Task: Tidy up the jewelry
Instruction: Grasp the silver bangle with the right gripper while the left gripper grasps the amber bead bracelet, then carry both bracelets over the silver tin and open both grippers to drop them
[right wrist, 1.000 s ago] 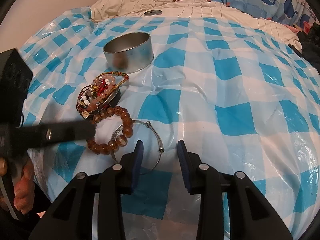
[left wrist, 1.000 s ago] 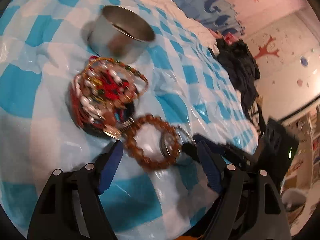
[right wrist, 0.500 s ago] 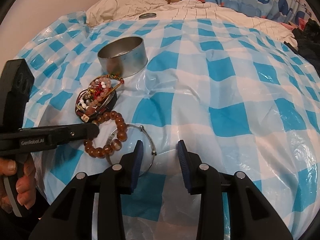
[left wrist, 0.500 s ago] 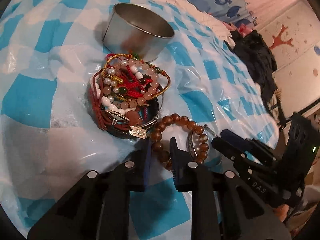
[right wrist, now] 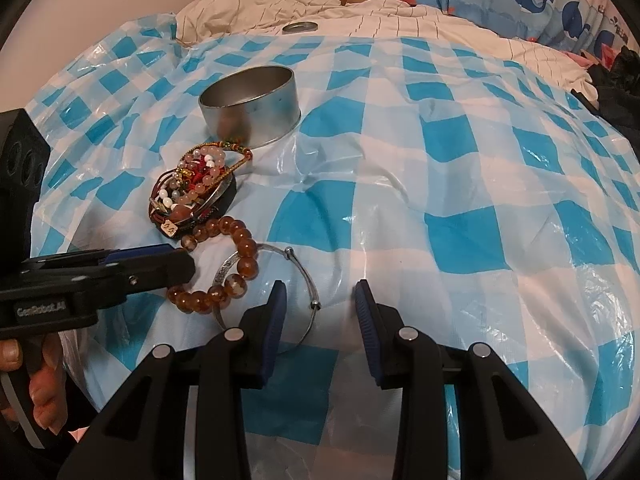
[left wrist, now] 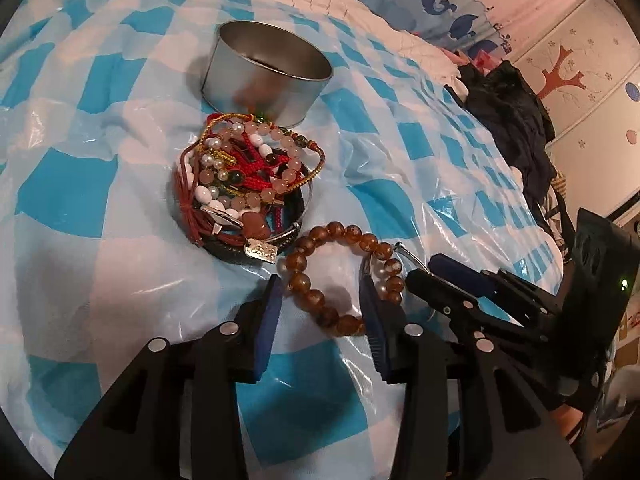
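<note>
Left wrist view: left tool (left wrist: 320,304) spread apart, straddling the brown bead bracelet (left wrist: 340,280); right tool (right wrist: 320,304) likewise apart, beside the silver bangle (right wrist: 304,276).

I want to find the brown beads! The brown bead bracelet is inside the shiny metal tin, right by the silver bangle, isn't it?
Not quite. The brown bead bracelet lies on the checked plastic sheet, not inside the metal tin, which stands farther back. It does overlap the silver bangle. The right wrist view shows this.
</note>
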The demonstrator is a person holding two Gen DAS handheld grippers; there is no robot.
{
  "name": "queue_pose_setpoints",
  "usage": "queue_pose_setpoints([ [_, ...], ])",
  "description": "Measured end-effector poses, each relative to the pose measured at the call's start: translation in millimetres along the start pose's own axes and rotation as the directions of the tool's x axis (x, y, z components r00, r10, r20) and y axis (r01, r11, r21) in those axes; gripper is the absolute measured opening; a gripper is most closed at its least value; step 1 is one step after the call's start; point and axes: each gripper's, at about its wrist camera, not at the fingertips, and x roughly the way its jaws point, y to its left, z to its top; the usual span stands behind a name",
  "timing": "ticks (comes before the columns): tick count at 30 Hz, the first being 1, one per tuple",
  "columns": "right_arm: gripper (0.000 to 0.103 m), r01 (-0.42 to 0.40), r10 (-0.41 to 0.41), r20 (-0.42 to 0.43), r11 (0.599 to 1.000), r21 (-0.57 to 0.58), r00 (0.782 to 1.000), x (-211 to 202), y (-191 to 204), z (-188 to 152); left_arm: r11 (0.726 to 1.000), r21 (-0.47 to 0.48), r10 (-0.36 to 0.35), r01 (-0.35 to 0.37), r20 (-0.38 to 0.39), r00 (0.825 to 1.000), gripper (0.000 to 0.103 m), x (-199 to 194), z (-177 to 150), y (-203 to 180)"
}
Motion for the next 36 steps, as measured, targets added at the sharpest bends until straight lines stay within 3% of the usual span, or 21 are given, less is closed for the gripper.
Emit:
queue_pose_setpoints([
  [6, 0.036, -0.002, 0.002, -0.003, 1.0, -0.002, 1.0, 0.1, 0.9, 0.0, 0.999, 0.033, 0.005, -0.005, -0.001, 1.0, 0.044, 8.5, 0.8, -6.9],
  [7, 0.036, -0.003, 0.003, -0.005, 1.0, -0.002, 1.0, 0.7, 1.1, 0.2, 0.999, 0.043, 0.014, -0.014, 0.001, 1.0, 0.04, 10.0, 0.8, -9.0],
  [8, 0.036, -0.004, 0.004, -0.005, 1.0, -0.002, 1.0, 0.7, 1.0, 0.2, 0.999, 0.048, 0.025, -0.025, 0.001, 1.0, 0.025, 10.7, 1.1, -9.2],
  [9, 0.036, -0.005, 0.005, -0.005, 1.0, -0.002, 1.0, 0.7, 1.0, 0.2, 0.998, 0.052, 0.04, -0.04, -0.005, 0.999, 0.018, 11.8, 2.1, -7.3],
  [11, 0.036, -0.004, 0.004, -0.005, 1.0, -0.001, 1.0, 1.1, 1.7, 0.3, 1.0, 0.019, 0.007, -0.006, -0.021, 1.0, 0.01, 12.1, 4.5, 1.7],
  [17, 0.034, -0.002, 0.002, -0.003, 1.0, -0.008, 1.0, 0.0, 1.6, -0.5, 0.999, 0.041, -0.02, 0.021, -0.011, 1.0, 0.01, 1.0, 5.0, 0.5],
  [24, 0.006, -0.015, 0.015, -0.001, 0.999, -0.029, 1.0, 0.5, 7.0, -1.2, 0.987, 0.15, -0.07, 0.053, 0.108, 0.992, 0.01, -44.5, 17.2, -16.2],
  [30, 0.006, -0.037, 0.036, 0.052, 0.999, 0.014, 0.998, -11.7, 3.3, 2.6, 0.981, 0.174, -0.114, 0.087, 0.152, 0.982, 0.01, -69.9, 32.6, -12.7],
  [36, 0.006, -0.074, 0.064, 0.13, 0.995, 0.074, 0.989, -26.7, -1.7, 14.0, 0.979, 0.188, -0.111, 0.075, 0.186, 0.976, 0.01, -84.6, 49.3, -10.7],
])
